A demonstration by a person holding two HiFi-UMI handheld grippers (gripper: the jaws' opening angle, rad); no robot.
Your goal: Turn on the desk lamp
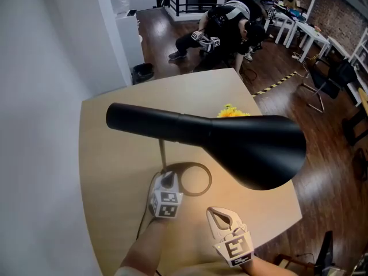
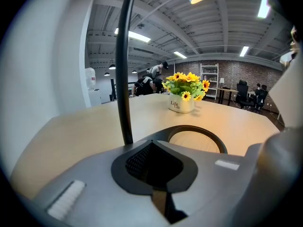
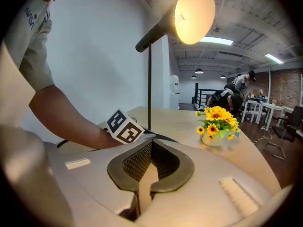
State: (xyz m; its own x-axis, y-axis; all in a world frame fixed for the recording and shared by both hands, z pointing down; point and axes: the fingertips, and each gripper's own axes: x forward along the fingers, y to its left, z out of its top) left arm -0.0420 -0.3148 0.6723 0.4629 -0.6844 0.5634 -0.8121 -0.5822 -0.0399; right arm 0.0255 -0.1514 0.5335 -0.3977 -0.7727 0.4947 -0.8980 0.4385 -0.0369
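The black desk lamp's head stretches across the middle of the head view. It glows in the right gripper view, where the lit lamp head hangs above, and warm light falls on the table. Its thin pole rises from a ring base. My left gripper is shut with its tips at the foot of the pole, on the near rim of the ring base. My right gripper hovers shut and empty to the right of it, near the table's front edge.
A white pot of yellow flowers stands beyond the lamp, mostly hidden under the head in the head view. A white wall runs along the table's left side. A dark cable trails off the front. People bend over far behind.
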